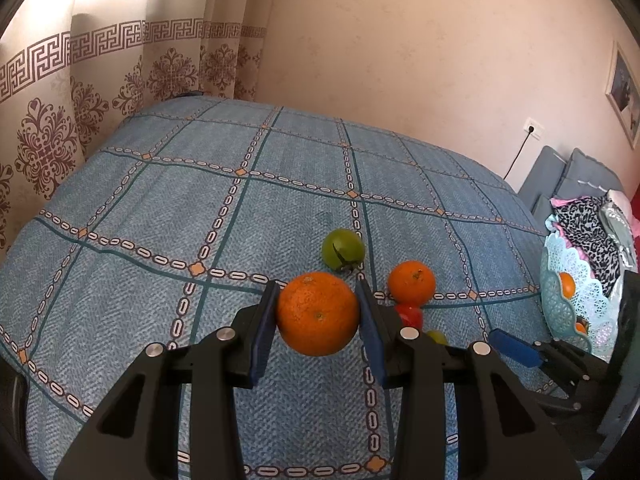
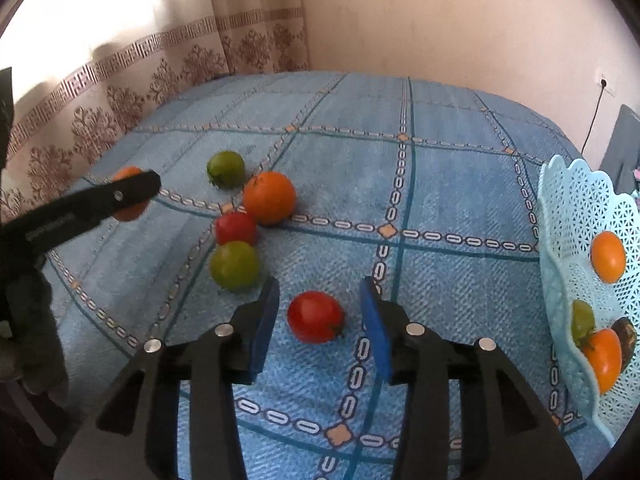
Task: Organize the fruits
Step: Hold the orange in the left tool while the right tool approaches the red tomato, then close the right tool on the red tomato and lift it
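Soft daylight from the blown-out curtained window (image 2: 80, 12) at left; strong fisheye bending, dark vignetted corners.

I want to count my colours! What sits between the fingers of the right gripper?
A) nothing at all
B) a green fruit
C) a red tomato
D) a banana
C: the right gripper has a red tomato lying on the blue cloth between its fingers, with gaps on both sides.

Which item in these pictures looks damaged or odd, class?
In the light blue lattice basket, a dark, shrivelled-looking fruit lies beside an orange persimmon and a green tomato; its kind cannot be told. The loose fruit on the bedspread looks sound.
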Motion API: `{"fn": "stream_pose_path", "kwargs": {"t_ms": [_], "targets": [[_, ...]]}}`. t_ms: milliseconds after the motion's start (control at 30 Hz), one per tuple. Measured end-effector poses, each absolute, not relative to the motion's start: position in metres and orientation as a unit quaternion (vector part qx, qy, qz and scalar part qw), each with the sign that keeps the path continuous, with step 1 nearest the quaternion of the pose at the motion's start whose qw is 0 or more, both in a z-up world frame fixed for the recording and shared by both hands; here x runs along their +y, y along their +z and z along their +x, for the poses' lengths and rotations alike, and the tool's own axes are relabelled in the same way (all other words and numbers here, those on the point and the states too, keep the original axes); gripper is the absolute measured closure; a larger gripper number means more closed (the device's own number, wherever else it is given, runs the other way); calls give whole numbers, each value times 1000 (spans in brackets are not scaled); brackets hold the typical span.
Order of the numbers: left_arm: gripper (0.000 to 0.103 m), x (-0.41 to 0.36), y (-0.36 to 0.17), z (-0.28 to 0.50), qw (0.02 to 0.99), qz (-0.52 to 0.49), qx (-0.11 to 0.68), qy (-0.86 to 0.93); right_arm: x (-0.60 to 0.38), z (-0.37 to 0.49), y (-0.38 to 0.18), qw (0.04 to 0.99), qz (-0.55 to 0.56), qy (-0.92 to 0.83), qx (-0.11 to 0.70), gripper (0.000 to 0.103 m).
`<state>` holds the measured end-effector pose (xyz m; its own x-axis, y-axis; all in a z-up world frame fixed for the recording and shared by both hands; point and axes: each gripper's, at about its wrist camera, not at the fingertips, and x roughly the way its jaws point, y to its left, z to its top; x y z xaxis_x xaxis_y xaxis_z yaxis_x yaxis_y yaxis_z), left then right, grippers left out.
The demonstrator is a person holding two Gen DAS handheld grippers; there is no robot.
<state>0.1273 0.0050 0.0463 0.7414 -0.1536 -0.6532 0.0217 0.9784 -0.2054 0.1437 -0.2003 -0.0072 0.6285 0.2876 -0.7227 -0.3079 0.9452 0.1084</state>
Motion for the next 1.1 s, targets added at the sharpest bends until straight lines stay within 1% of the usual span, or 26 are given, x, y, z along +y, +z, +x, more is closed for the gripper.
{"fn": "stream_pose_path", "kwargs": {"t_ms": [133,200,233,500,867,1100], "targets": [[64,4,46,127,929,-92,356,-49,-197,147,-11,899,-22,165,404,61],[64,4,46,127,929,-92,356,-49,-194,146,-11,900,-33,162,403,72],[64,4,45,127,928,-92,357,-49,-193,145,-11,900,-34,163,402,75],[64,4,46,127,929,-89,357,-50,-200,135,-1,905,-18,162,392,75],[64,-12,63,119,935,-72,341,-59,-238,110,39,927,25,157,339,75],[64,-27,77,114,939,-61,330,-69,-275,102,55,939,56,133,314,75]]}}
